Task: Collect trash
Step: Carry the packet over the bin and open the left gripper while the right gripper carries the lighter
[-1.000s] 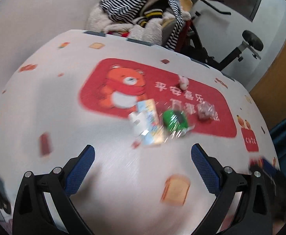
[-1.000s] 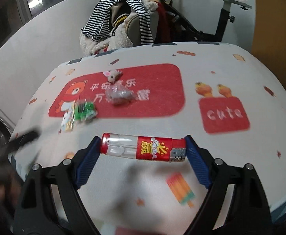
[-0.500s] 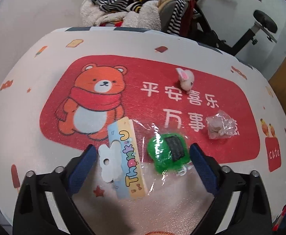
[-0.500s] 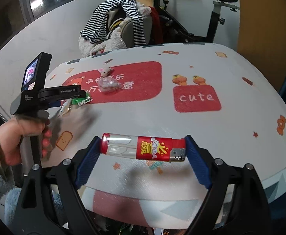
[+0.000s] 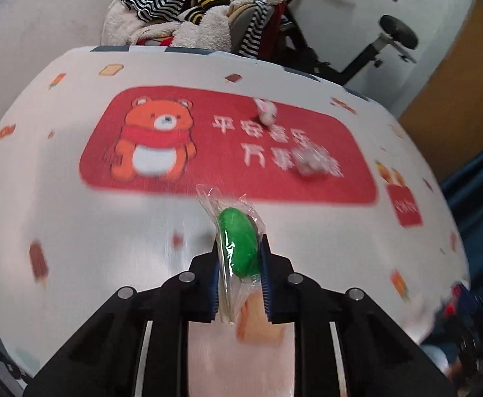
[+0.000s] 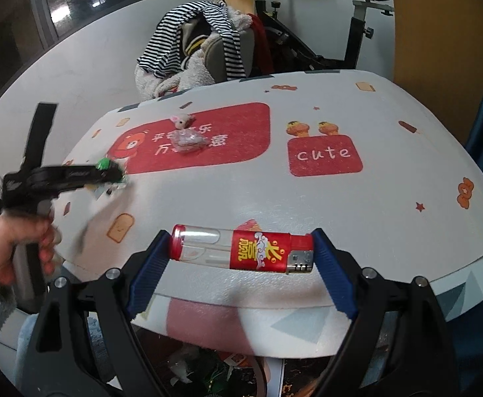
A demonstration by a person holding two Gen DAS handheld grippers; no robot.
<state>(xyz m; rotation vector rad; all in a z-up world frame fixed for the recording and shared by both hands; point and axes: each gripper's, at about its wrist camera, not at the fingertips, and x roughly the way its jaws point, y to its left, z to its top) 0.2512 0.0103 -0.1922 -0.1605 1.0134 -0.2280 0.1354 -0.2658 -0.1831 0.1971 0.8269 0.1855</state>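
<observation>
The left gripper (image 5: 239,254) is closing its blue-padded jaws on a clear plastic packet with a round green piece inside (image 5: 238,244), the pads pressing its two flat sides; the packet stands on edge between the fingers (image 5: 264,264), its crinkled top rising past the fingertips and its lower corner hanging down between them. Beyond the tips lies a white tablecloth printed with a red panel, an orange bear and white characters (image 5: 109,218). On that panel, well ahead of the left fingers and to their right, sit a small pink-and-white toy animal (image 5: 266,112) and a crumpled clear wrapper (image 5: 311,162) (both blurred).

The right gripper (image 6: 239,251) grasps a red and clear plastic lighter with a silver metal head (image 6: 241,251) lengthwise, jaws set wide, one blue pad against each end. The lighter lies level across the fingertips, over the near edge of the table. Far to the left of these fingers, the person's hand (image 6: 16,241) clasps the handle of the left gripper, whose tip shows a patch of green. Below the right fingers, under the table edge, is a heap of scraps (image 6: 208,374), too dim to make out.
</observation>
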